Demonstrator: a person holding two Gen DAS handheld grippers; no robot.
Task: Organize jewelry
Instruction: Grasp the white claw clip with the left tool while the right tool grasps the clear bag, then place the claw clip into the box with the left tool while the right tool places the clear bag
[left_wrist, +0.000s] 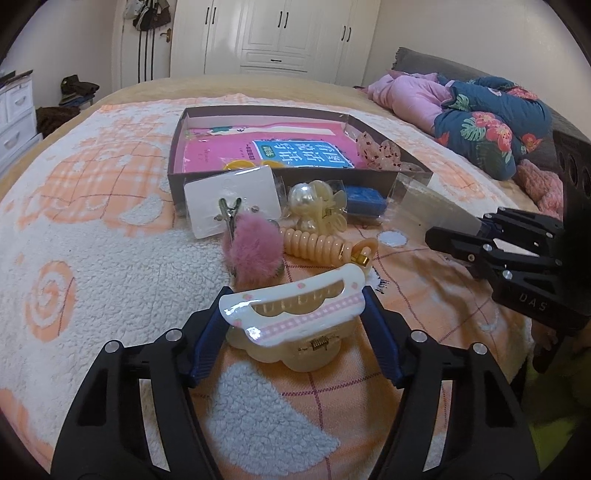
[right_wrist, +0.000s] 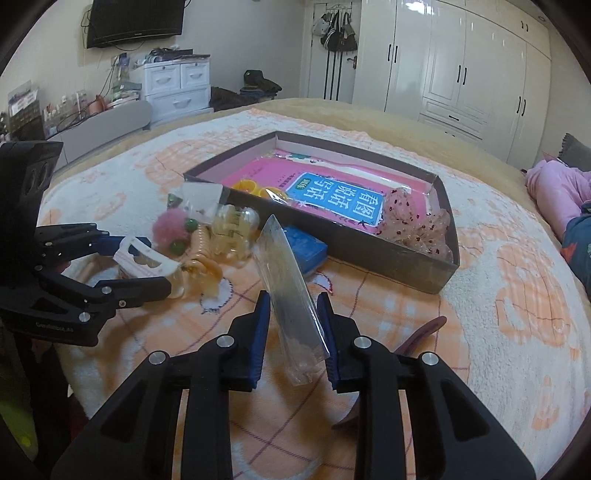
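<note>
My left gripper (left_wrist: 295, 299) is shut on a white and pink hair claw clip (left_wrist: 291, 314), held just above the blanket; it also shows in the right wrist view (right_wrist: 144, 258). My right gripper (right_wrist: 293, 306) is shut on a clear plastic sleeve (right_wrist: 288, 273), which also shows in the left wrist view (left_wrist: 432, 206). Between them lie a pink pompom clip (left_wrist: 255, 247), a white card (left_wrist: 232, 199), a pearl claw clip (left_wrist: 314, 206), a peach coil hair tie (left_wrist: 317, 247) and a blue box (left_wrist: 364, 199). Behind stands a dark shallow box (left_wrist: 177, 147) with a pink book (left_wrist: 273, 151) and a speckled scrunchie (right_wrist: 417, 221).
Everything lies on a bed with an orange and white fleece blanket (left_wrist: 92, 236). Bundled quilts (left_wrist: 480, 118) lie at the bed's right. A dark pink clip (right_wrist: 424, 328) lies by my right gripper. White drawers (right_wrist: 177, 88) and wardrobes (right_wrist: 461, 66) stand beyond the bed.
</note>
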